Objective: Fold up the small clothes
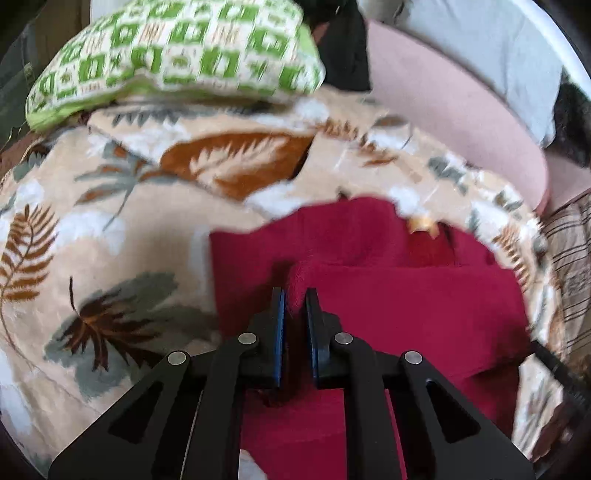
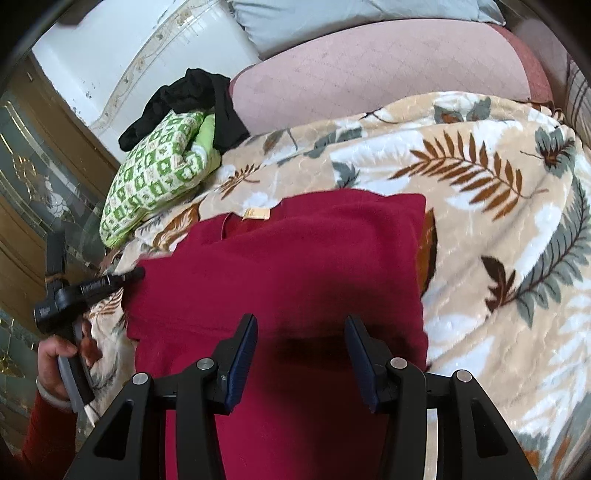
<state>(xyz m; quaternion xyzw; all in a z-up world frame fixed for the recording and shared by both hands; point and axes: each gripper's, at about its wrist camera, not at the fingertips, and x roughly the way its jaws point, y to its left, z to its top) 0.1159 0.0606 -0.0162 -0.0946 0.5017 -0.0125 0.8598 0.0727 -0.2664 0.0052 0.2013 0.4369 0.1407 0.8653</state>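
A dark red garment (image 1: 388, 295) lies partly folded on a leaf-patterned blanket (image 1: 92, 229). My left gripper (image 1: 295, 295) is shut on a pinched ridge of the red garment near its left edge. In the right wrist view the same red garment (image 2: 288, 266) spreads under my right gripper (image 2: 301, 325), which is open and empty just above the cloth. A yellow label (image 2: 257, 213) shows at the garment's far edge. The left gripper (image 2: 129, 275) shows at the garment's left edge, held by a hand (image 2: 55, 363).
A green-and-white patterned cloth (image 2: 155, 173) and a black garment (image 2: 192, 99) lie at the far left of the blanket (image 2: 498, 206). A pink cushion (image 2: 388, 66) and a grey pillow (image 2: 332, 18) sit behind. A wooden cabinet (image 2: 33, 206) stands left.
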